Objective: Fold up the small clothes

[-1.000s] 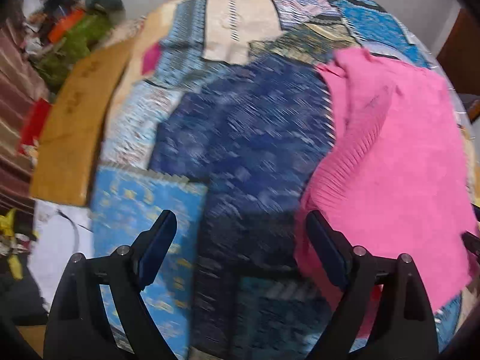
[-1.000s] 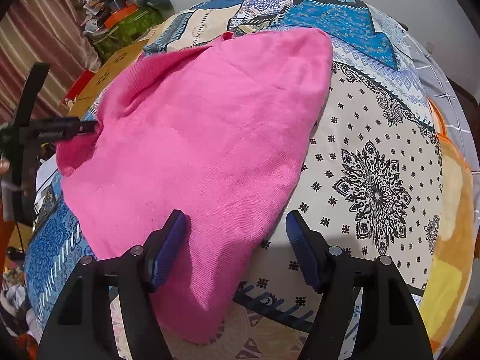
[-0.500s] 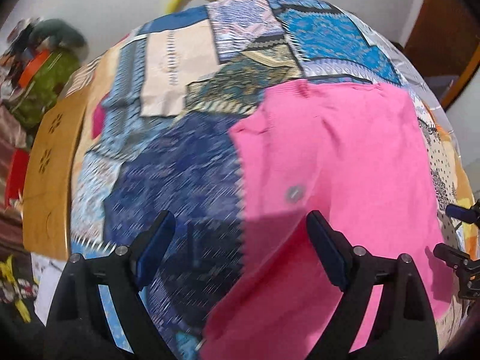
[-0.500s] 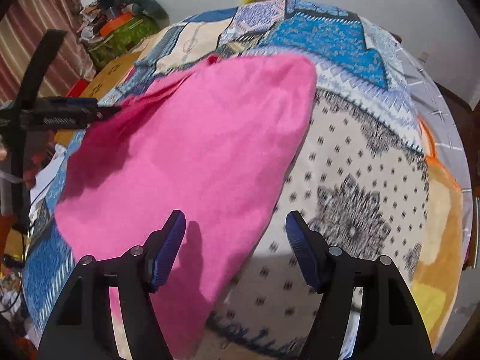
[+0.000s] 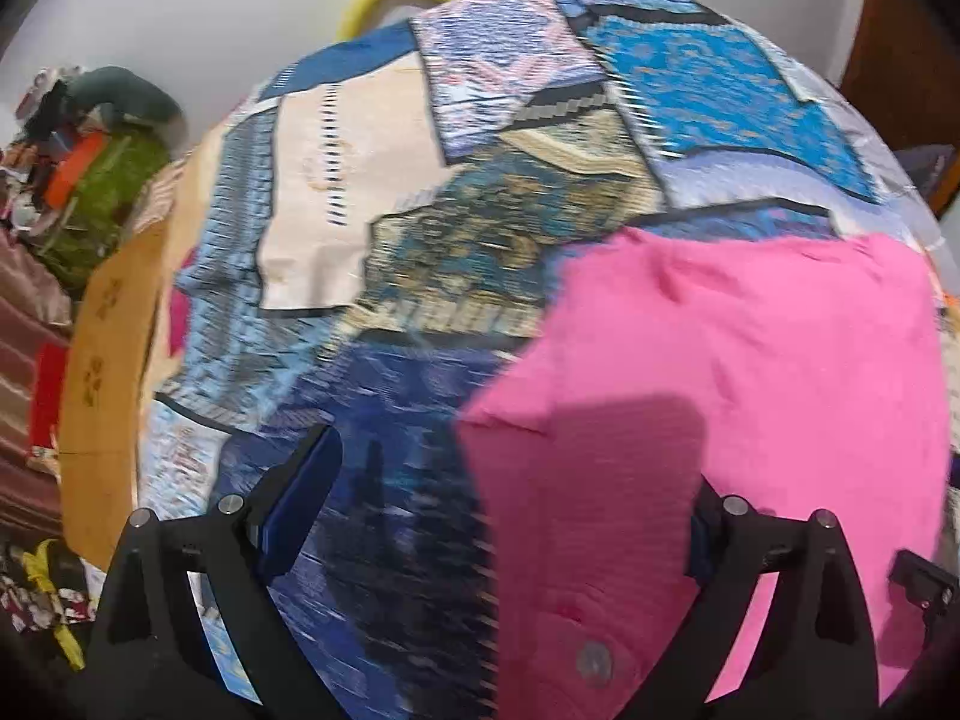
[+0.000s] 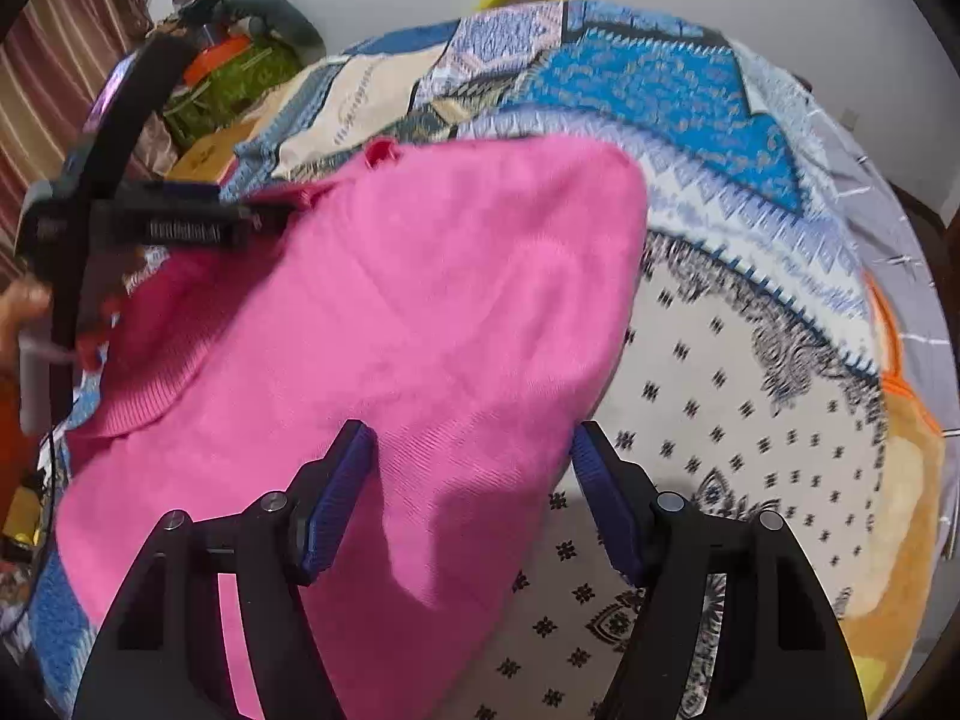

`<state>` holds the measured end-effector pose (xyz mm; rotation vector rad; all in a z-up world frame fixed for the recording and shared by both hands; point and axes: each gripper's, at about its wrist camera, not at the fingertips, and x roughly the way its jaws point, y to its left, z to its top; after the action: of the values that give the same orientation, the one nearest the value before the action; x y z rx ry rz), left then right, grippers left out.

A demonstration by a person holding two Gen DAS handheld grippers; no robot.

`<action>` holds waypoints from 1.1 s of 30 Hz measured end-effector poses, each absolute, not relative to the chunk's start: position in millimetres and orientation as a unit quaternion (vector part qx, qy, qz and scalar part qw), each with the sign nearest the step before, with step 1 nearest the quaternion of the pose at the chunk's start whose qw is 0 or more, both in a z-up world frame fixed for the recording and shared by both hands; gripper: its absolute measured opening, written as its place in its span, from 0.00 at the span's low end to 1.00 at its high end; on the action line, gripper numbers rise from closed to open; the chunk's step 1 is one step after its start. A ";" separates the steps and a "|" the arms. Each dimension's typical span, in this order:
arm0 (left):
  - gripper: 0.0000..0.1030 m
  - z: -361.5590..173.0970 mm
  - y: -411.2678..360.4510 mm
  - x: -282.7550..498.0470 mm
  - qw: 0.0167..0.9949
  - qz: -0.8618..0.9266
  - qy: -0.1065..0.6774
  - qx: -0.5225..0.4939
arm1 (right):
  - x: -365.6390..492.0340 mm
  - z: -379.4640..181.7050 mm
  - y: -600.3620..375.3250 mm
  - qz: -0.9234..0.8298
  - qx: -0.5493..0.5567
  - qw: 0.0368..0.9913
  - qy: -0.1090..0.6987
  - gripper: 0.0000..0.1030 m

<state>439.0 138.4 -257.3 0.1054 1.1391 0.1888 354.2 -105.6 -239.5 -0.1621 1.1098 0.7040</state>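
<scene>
Jaws wide on both grippers, nothing held.
Left gripper (image 5: 510,516) has just opened further over the pink top's (image 6: 420,324) edge; right gripper (image 6: 471,498) hovers above it on the bedspread (image 6: 750,408).

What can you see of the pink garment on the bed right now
The pink garment is a soft knit, with a ribbed band at one edge and a small round button. It lies spread almost flat on the patchwork bedspread, slightly rumpled. Both claws hang open above it, neither gripping it.
</scene>
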 end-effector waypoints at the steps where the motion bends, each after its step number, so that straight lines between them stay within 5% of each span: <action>1: 0.95 -257.9 146.0 439.8 0.836 0.093 0.538 0.046 | 353.3 -240.6 -106.8 0.329 -0.071 0.789 0.514 0.64; 16: 0.95 -254.5 227.1 414.0 0.807 0.184 0.561 0.011 | 347.3 -238.6 -115.1 0.320 -0.065 0.786 0.525 0.64; 33: 0.95 -249.1 103.3 387.2 0.819 0.003 0.573 0.025 | 338.6 -237.9 -117.4 0.314 -0.064 0.783 0.533 0.64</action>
<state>387.2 103.3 -249.1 0.0529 1.2208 0.0074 338.6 -117.4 -237.9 -0.1386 1.1515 0.6771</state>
